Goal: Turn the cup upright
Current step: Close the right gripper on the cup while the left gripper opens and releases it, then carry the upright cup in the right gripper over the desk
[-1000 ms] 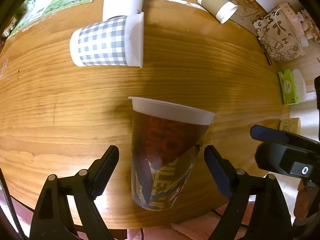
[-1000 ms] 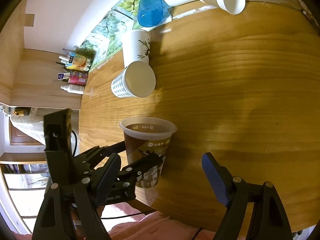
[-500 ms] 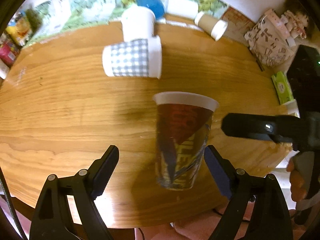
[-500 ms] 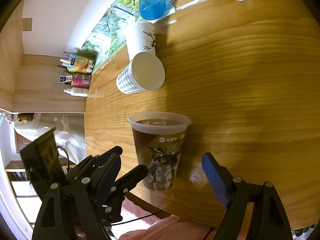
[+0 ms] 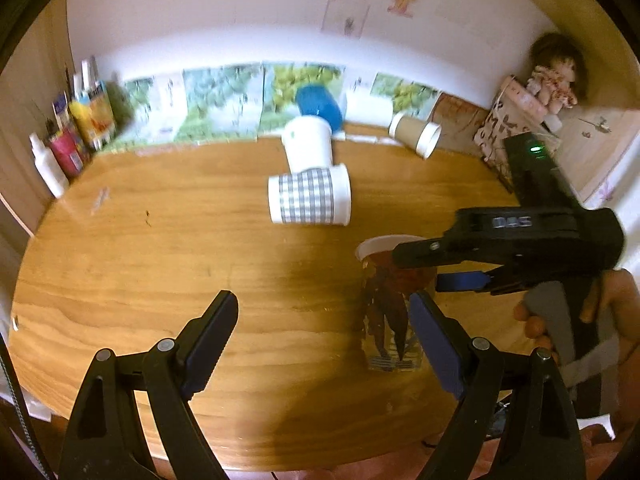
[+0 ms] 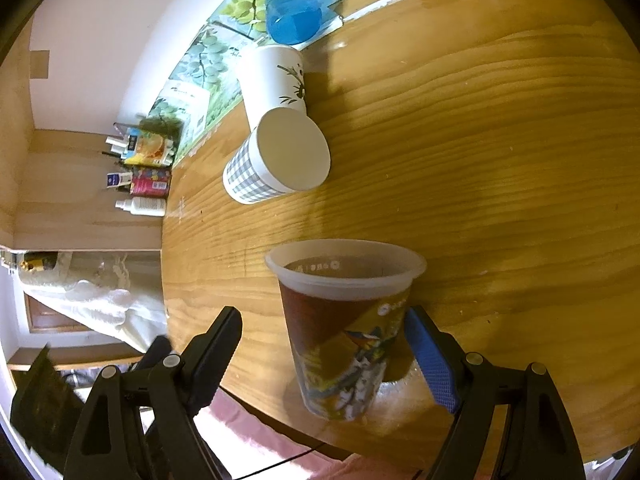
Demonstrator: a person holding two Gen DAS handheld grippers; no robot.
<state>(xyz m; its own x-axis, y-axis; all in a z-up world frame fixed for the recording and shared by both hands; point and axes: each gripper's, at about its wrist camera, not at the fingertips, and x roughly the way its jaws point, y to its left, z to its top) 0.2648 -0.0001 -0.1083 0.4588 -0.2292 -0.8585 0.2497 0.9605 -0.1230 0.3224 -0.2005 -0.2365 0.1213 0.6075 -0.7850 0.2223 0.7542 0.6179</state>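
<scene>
A translucent plastic cup with a brown and yellow print (image 6: 344,328) stands upright, mouth up, near the front edge of the wooden table (image 6: 500,160). It also shows in the left wrist view (image 5: 390,304), partly behind the right gripper. My right gripper (image 6: 324,354) is open, its fingers on either side of the cup without squeezing it. My left gripper (image 5: 322,340) is open and empty, left of the cup and pulled back.
A grey-checked paper cup (image 5: 308,200) lies on its side mid-table, touching a white cup (image 5: 308,144). A blue cup (image 5: 319,105) and a brown paper cup (image 5: 416,135) lie at the back. Bottles (image 5: 60,148) stand at the left edge.
The left gripper has drawn back and tilted up from the cup. The right gripper has moved in so that its fingers now flank the upright cup.
</scene>
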